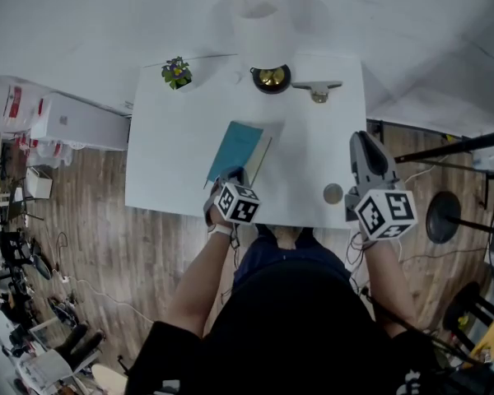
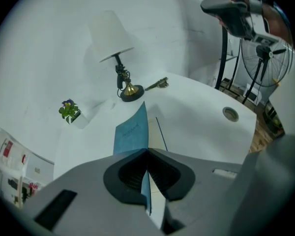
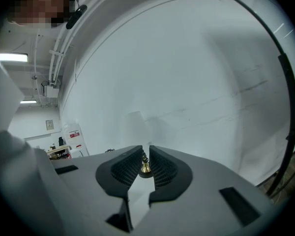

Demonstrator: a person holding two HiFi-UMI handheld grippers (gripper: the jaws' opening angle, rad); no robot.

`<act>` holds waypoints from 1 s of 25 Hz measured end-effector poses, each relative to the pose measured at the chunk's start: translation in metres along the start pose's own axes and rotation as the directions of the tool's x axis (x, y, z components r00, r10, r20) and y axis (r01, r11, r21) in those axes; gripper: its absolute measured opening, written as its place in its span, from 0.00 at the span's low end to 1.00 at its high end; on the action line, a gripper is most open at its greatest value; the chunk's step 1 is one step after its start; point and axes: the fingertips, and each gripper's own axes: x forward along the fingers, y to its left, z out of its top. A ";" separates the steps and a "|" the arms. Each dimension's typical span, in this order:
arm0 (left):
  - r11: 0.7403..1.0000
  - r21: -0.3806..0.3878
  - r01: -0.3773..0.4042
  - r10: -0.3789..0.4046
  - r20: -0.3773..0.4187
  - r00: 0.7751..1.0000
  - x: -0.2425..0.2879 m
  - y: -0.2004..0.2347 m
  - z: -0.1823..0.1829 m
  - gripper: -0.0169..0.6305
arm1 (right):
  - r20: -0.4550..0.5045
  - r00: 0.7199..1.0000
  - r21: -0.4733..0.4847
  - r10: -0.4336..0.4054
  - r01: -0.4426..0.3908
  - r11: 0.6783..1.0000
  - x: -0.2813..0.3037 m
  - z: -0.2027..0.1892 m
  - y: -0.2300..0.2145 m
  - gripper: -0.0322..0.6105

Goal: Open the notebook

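A notebook (image 1: 237, 148) with a blue cover lies near the middle of the white table (image 1: 169, 163). My left gripper (image 1: 230, 177) is at its near edge, shut on the blue cover (image 2: 132, 132). That cover is lifted and stands up between the jaws of the left gripper (image 2: 148, 154), and the cream pages (image 2: 159, 134) lie flat to its right. My right gripper (image 1: 363, 141) hovers over the table's right edge, well away from the notebook. In the right gripper view the right gripper (image 3: 145, 154) points at the far wall, its jaws a narrow gap apart with nothing between them.
A lamp (image 1: 266, 27) with a white shade and brass base (image 1: 271, 78) stands at the table's far edge. A small potted plant (image 1: 176, 72) is to its left and a metal clip-like object (image 1: 317, 89) to its right. A round grommet (image 1: 333, 193) sits near the right gripper. A fan (image 1: 443, 217) and stands are on the floor to the right.
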 end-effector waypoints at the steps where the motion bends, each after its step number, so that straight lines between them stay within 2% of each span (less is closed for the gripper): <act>1: 0.999 -0.028 0.015 -0.015 0.014 1.000 -0.006 0.006 0.002 0.04 | 0.002 1.000 0.000 0.002 -0.002 1.000 0.001 0.001 0.002 0.12; 3: 0.992 -0.111 0.051 -0.045 0.056 0.997 -0.019 0.023 0.005 0.04 | 0.007 1.000 0.001 0.005 -0.005 1.000 0.004 0.004 0.004 0.12; 5: 0.969 -0.229 0.093 -0.070 0.108 0.992 -0.031 0.043 0.007 0.04 | 0.013 1.000 0.003 0.008 -0.008 1.000 0.006 0.007 0.008 0.11; 8: 0.909 -0.382 0.168 -0.102 0.187 0.977 -0.046 0.075 0.006 0.04 | 0.020 1.000 0.010 0.016 -0.017 1.000 0.012 0.010 0.016 0.10; 10: 0.868 -0.444 0.223 -0.124 0.240 0.963 -0.050 0.095 0.003 0.04 | 0.020 1.000 0.012 0.022 -0.022 1.000 0.016 0.012 0.023 0.10; 13: 0.837 -0.478 0.266 -0.139 0.284 0.949 -0.051 0.128 -0.005 0.04 | 0.016 0.999 0.034 0.030 -0.031 0.999 0.024 0.013 0.033 0.09; 18: 0.830 -0.488 0.271 -0.141 0.287 0.948 -0.040 0.180 -0.022 0.04 | 0.000 1.000 0.048 0.018 -0.018 0.999 0.033 0.012 0.049 0.09; 25: 0.805 -0.532 0.260 -0.127 0.273 0.953 -0.006 0.225 -0.050 0.06 | -0.024 0.999 0.064 -0.035 0.037 0.997 0.038 0.004 0.057 0.08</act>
